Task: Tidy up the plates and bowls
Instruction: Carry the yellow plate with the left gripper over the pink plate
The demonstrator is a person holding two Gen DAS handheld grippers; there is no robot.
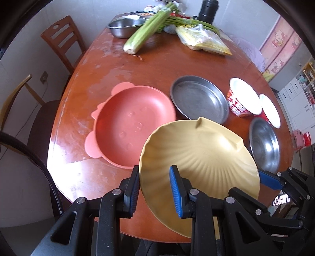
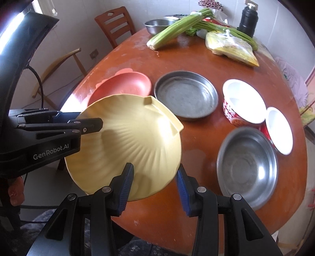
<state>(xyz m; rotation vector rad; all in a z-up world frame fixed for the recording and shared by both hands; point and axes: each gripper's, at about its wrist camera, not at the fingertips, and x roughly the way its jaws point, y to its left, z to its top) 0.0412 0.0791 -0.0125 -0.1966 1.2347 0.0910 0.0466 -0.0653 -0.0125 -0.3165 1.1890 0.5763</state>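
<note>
A yellow shell-shaped plate (image 1: 196, 153) (image 2: 133, 137) hangs tilted above the table's near edge, held from both sides. My left gripper (image 1: 154, 171) is shut on its left rim, one finger under the plate and one blue pad inside it. My right gripper (image 2: 155, 169) is shut on the opposite rim. On the table lie a pink eared plate (image 1: 130, 122) (image 2: 126, 82), a round steel pan (image 1: 198, 98) (image 2: 185, 94), a steel bowl (image 1: 263, 143) (image 2: 246, 165) and two red-and-white bowls (image 1: 244, 96) (image 2: 279, 130).
At the far end of the brown oval table (image 1: 157, 65) lie celery stalks (image 1: 145, 29), a steel basin (image 1: 124, 25), a yellow plastic bag (image 1: 204, 39) and a black flask (image 1: 206, 9). Two wooden chairs (image 1: 63, 41) (image 1: 15, 98) stand at the left.
</note>
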